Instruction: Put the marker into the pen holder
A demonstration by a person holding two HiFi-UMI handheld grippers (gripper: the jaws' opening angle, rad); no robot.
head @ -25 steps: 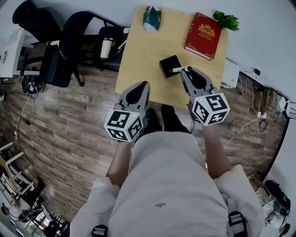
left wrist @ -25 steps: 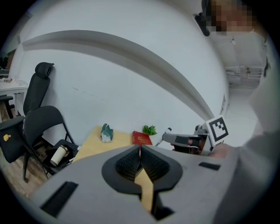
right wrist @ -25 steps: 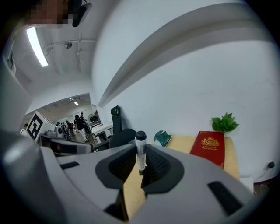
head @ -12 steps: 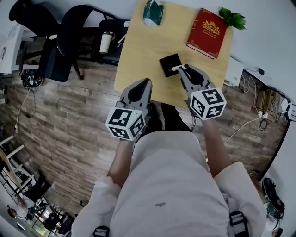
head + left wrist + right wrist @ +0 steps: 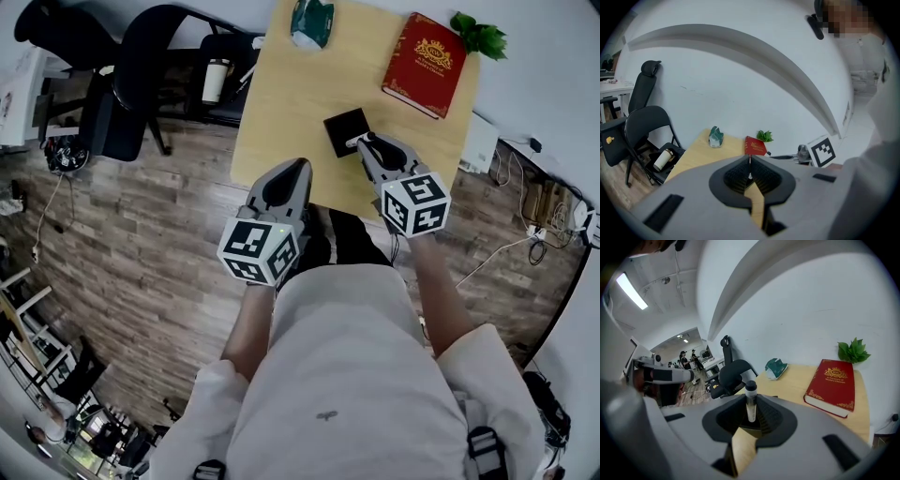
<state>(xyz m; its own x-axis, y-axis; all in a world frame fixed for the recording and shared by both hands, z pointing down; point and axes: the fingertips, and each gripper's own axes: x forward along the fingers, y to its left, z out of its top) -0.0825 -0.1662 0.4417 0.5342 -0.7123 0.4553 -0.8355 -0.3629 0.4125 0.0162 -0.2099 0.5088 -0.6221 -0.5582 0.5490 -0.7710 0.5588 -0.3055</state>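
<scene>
A black square pen holder (image 5: 343, 129) stands on the light wooden table (image 5: 281, 103), near its front edge. My right gripper (image 5: 365, 143) is just to the holder's right, shut on a white marker (image 5: 354, 142) whose end points toward the holder. In the right gripper view the marker (image 5: 750, 403) stands upright between the jaws, black cap on top. My left gripper (image 5: 290, 176) hovers at the table's front edge, left of the holder. Its jaws are shut with nothing between them (image 5: 749, 174).
A red book (image 5: 429, 64) lies at the table's far right, with a green plant (image 5: 480, 39) behind it. A green crumpled object (image 5: 310, 21) sits at the far left. Black chairs (image 5: 141, 84) and a cup (image 5: 216, 92) stand left of the table; cables (image 5: 525, 202) lie right.
My right gripper has edged left with the marker, closer to the pen holder. The left gripper has stayed about where it was.
</scene>
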